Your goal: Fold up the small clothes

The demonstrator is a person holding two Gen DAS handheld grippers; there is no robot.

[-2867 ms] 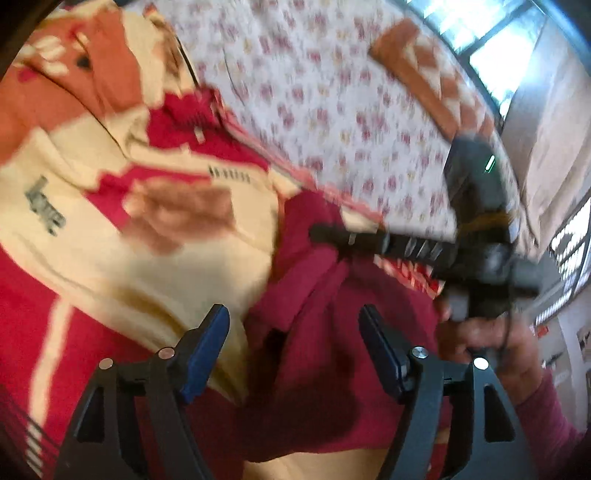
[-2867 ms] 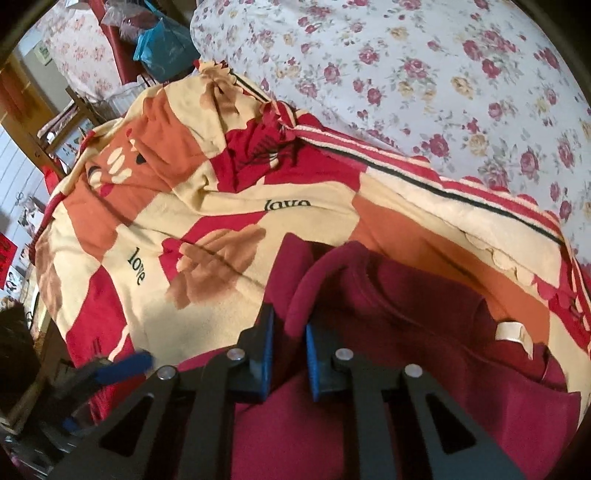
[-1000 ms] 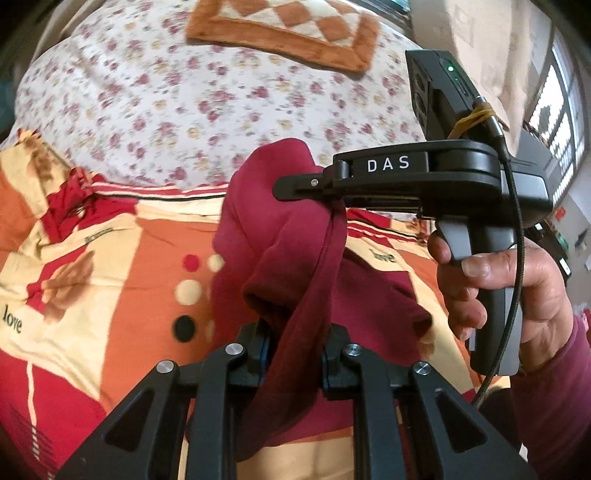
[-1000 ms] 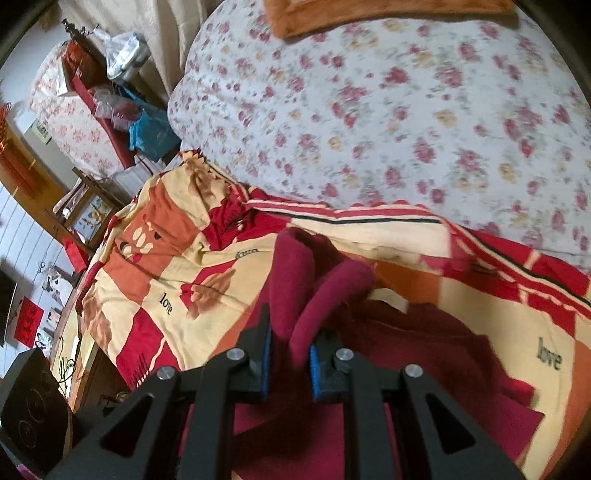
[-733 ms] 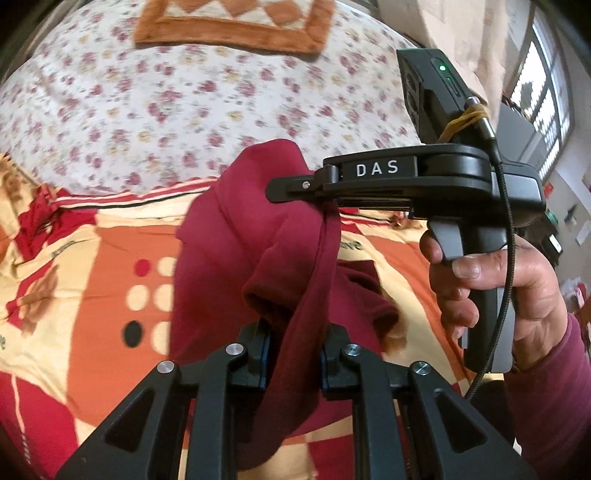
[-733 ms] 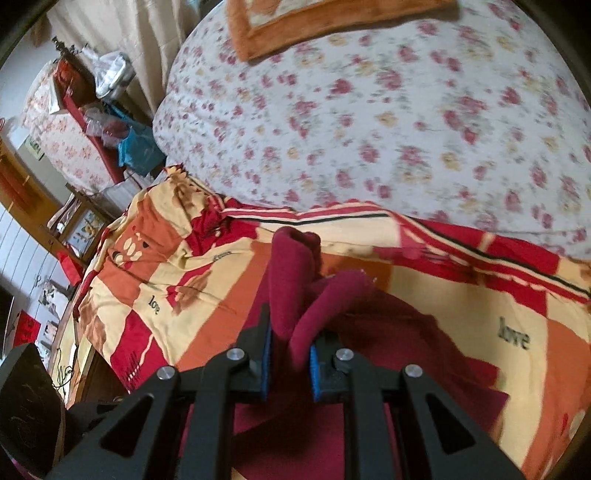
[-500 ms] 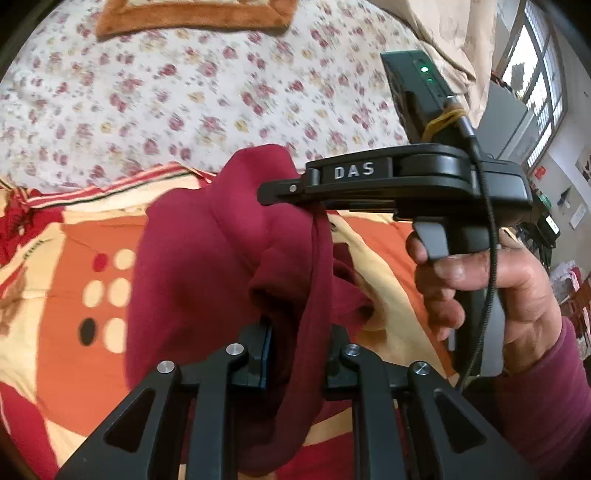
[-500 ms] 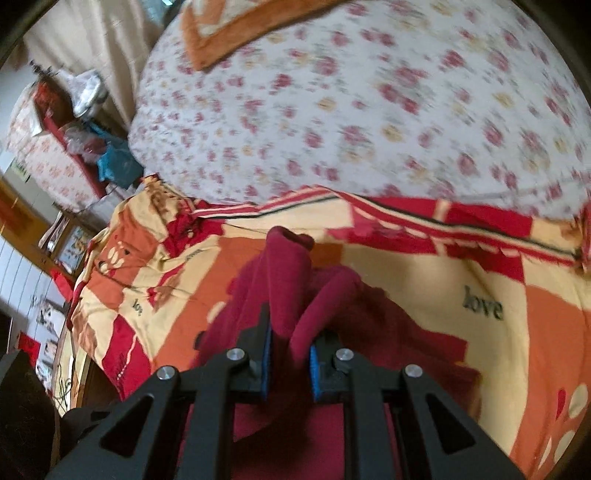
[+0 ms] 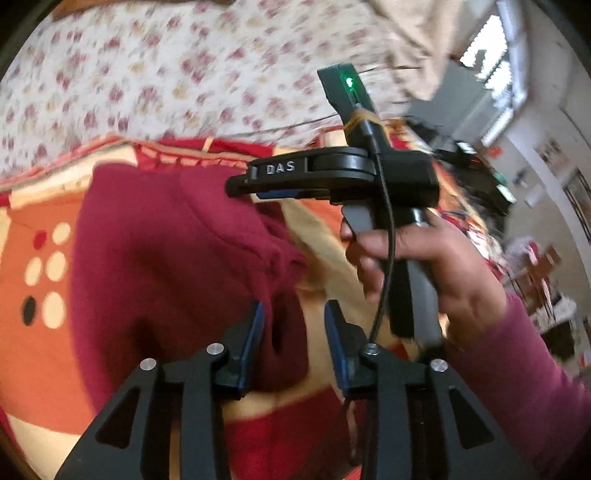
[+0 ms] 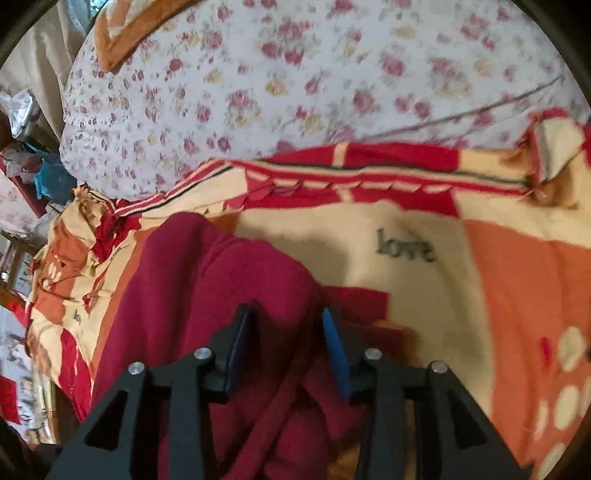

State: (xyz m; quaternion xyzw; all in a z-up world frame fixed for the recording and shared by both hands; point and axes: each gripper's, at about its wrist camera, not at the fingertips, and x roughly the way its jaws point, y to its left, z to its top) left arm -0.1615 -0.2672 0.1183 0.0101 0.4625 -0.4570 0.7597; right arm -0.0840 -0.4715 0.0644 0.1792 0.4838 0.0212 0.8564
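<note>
A small maroon garment (image 9: pixel 166 258) lies spread on a red, orange and cream blanket (image 9: pixel 37 206). My left gripper (image 9: pixel 293 330) hangs just over its right edge. Its jaws are opening, with a fold of the cloth loose between them. In the same view a hand (image 9: pixel 424 258) holds my right gripper (image 9: pixel 243 186) side-on over the garment's far edge. In the right wrist view the right gripper (image 10: pixel 288 332) is also opening, slack maroon garment (image 10: pixel 221 277) between its blue pads (image 10: pixel 336 350), which do not press on it.
Beyond the blanket (image 10: pixel 406 221) rises a white quilt with red flowers (image 10: pixel 295 74), and an orange-bordered cushion (image 10: pixel 122 33) lies on top of it. Bags and furniture (image 10: pixel 44 181) crowd the left side. A maroon sleeve (image 9: pixel 517 387) fills the left wrist view's lower right.
Both grippers were shut on the maroon garment and held it bunched above the blanket. Their jaws have now parted, and the garment has dropped flat on the blanket.
</note>
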